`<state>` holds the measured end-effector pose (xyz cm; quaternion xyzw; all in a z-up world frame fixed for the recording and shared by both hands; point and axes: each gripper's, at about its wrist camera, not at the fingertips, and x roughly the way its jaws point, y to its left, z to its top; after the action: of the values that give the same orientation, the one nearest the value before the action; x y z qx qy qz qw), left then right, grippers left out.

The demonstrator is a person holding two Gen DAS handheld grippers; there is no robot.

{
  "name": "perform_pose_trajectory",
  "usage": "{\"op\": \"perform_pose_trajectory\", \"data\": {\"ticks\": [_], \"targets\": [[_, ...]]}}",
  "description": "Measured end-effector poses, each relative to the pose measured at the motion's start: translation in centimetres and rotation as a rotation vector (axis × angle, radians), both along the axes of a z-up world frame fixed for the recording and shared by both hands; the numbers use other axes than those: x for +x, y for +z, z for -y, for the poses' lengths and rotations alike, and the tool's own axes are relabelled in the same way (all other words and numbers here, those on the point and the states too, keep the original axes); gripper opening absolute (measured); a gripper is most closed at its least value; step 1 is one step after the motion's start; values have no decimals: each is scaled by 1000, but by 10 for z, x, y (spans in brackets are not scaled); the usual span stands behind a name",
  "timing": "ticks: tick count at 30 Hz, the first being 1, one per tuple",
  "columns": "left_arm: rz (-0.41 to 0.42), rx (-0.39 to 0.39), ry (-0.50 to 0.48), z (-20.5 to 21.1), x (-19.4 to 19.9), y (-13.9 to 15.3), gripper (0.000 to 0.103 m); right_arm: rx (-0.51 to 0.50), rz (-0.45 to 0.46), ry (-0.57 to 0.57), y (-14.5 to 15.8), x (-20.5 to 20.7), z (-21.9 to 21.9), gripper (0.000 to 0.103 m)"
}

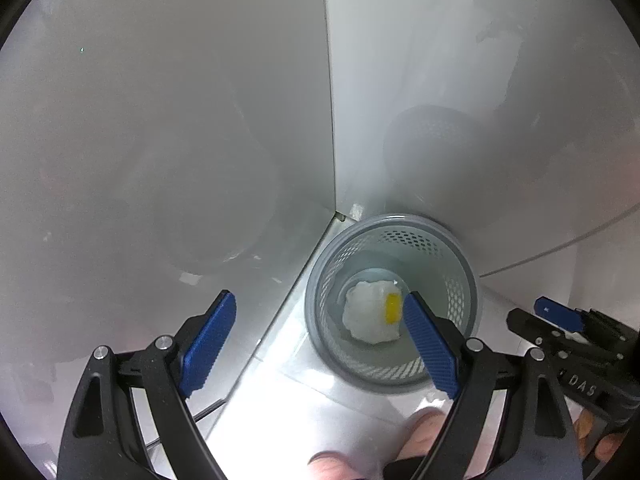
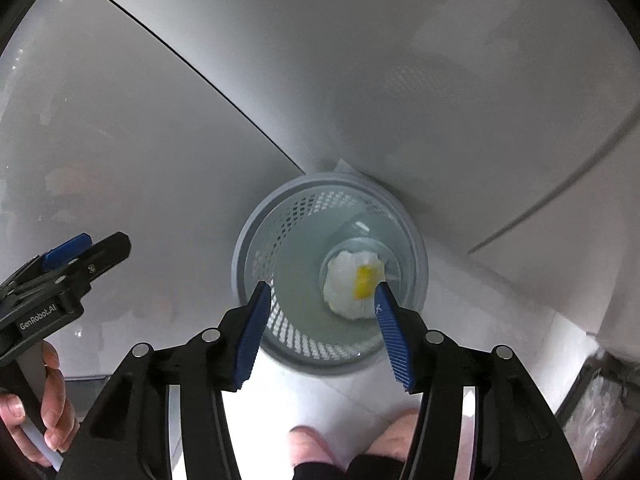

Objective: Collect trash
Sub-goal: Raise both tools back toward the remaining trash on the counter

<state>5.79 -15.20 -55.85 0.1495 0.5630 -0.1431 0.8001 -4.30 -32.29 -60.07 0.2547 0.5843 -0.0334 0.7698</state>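
A grey mesh wastebasket (image 1: 320, 276) (image 2: 248, 240) stands on the floor in a corner where two white panels meet. At its bottom lies a crumpled white paper wad (image 1: 366, 316) (image 2: 340, 284) with a yellow piece (image 1: 393, 307) (image 2: 365, 276) on it. My left gripper (image 1: 320, 296) hangs above and left of the basket, open wide with nothing between its blue pads. My right gripper (image 2: 323, 286) hovers over the basket's mouth, open and holding nothing. Each gripper also shows at the edge of the other's view, the right gripper (image 1: 536, 314) and the left gripper (image 2: 92, 246).
White glossy panels (image 1: 160, 140) (image 2: 440, 80) close off the corner behind the basket. The floor is shiny pale tile (image 1: 320, 412). A person's toes (image 1: 424, 428) (image 2: 308, 444) are near the basket. A hand (image 2: 56, 400) grips the left tool. Clear plastic (image 2: 600, 400) lies at the right.
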Motion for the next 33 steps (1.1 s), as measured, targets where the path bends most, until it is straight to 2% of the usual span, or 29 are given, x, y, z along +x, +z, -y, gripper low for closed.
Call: {"op": "perform_pose_trajectory", "data": {"ticks": [4,10,15,19,23,26,29,33], "targets": [[20,8,-36,1,-25,58,84,16,-18,5,47,-24,-1,53],[46,-33,-6,2,-51,181,84,34,1,25,157,-51,7,53],[119,-65,55,-8,-60,285,84,9,107,112,258,-54,4,53],[195,-85,116,-20,-55,350,88,-7,204,160,327,-40,-1,53],[268,-81,171,-35,-36,396,89,-23,292,176,379,-12,-5,54],[311,-75,207,-52,-10,420,89,-40,349,181,412,12,-11,55],[348,-81,241,-77,23,441,91,-74,393,177,435,46,-16,56],[381,-108,260,-107,73,450,92,-124,421,141,450,106,-23,57]]}}
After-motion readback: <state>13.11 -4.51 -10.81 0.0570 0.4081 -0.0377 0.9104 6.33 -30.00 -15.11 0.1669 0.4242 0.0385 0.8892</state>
